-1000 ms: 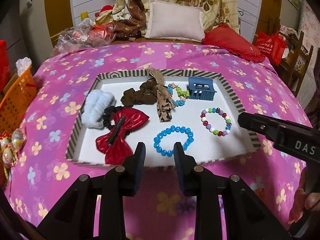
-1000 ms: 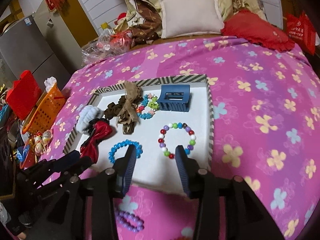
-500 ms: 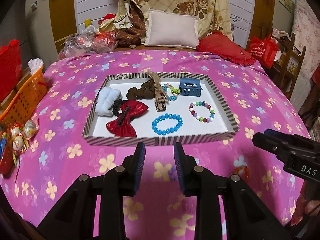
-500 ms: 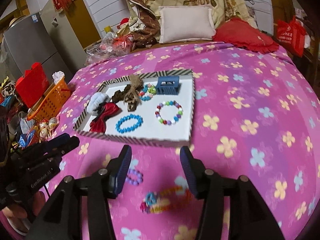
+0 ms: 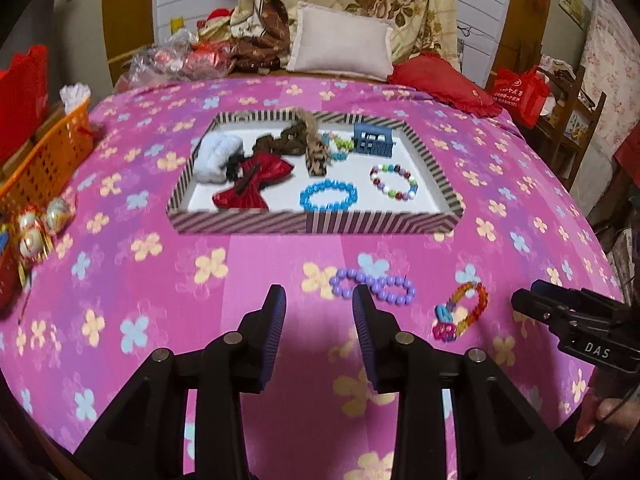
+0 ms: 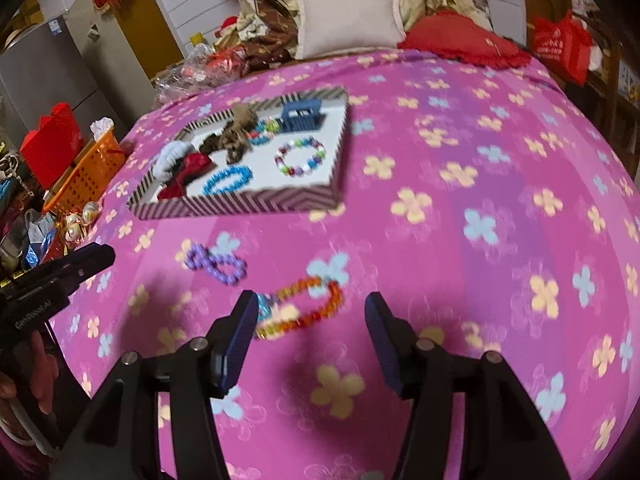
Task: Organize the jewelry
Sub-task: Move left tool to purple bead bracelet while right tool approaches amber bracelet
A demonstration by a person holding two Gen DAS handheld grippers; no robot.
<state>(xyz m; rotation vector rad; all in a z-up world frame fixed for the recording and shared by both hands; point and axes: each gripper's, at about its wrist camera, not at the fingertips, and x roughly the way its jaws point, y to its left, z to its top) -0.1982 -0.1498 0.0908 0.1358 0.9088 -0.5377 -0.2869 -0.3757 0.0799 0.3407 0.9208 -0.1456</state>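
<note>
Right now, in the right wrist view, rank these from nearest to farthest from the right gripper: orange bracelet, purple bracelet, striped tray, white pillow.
From the right gripper:
1. Orange bracelet, just ahead of the fingertips.
2. Purple bracelet, ahead-left.
3. Striped tray, farther ahead-left.
4. White pillow, at the far end.

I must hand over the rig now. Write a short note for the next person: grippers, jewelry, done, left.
Left gripper: open, empty, jaws just opening, in front of the purple bracelet.
Right gripper: open, empty, jaws just opening, over the orange beaded bracelet.
Both bracelets lie on the pink bedspread, outside the striped tray.
Done: blue bracelet, multicolour bracelet and hair accessories are in the tray.
Left: the two loose bracelets.
</note>
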